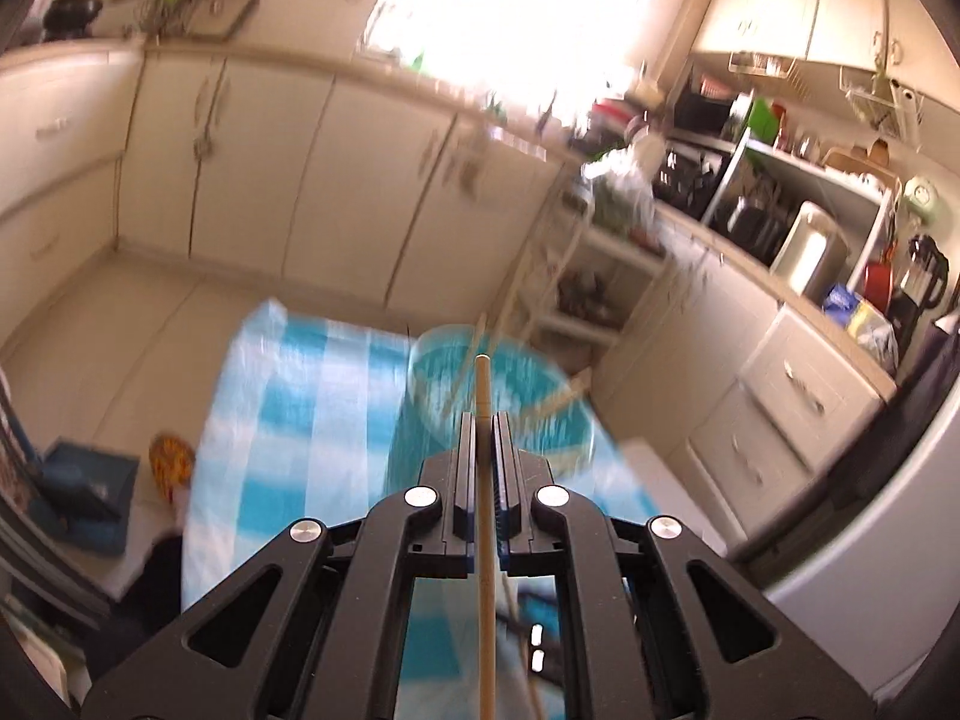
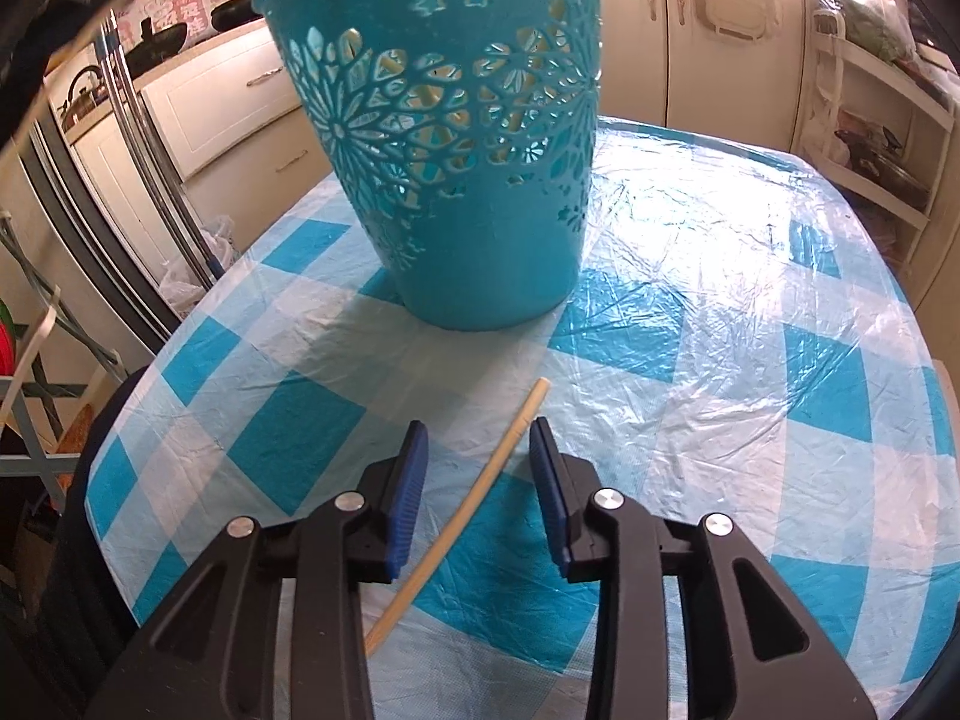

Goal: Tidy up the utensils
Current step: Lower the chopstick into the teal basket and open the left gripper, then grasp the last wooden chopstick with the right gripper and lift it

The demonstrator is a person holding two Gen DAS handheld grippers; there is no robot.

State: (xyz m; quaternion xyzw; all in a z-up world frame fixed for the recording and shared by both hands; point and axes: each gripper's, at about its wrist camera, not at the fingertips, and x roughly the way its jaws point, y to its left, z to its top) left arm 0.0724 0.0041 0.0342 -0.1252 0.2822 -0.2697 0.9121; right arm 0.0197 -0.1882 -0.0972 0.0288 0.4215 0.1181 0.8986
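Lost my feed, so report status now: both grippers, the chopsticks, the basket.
Left gripper shut on a chopstick, above the teal basket. Right gripper open, second chopstick lying between its jaws on the tablecloth. Nothing in the way.

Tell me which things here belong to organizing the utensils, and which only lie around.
Belong to the job:
- chopstick in left gripper
- chopstick on the table
- teal basket

Lying about:
- checked tablecloth
- kettle
- toaster
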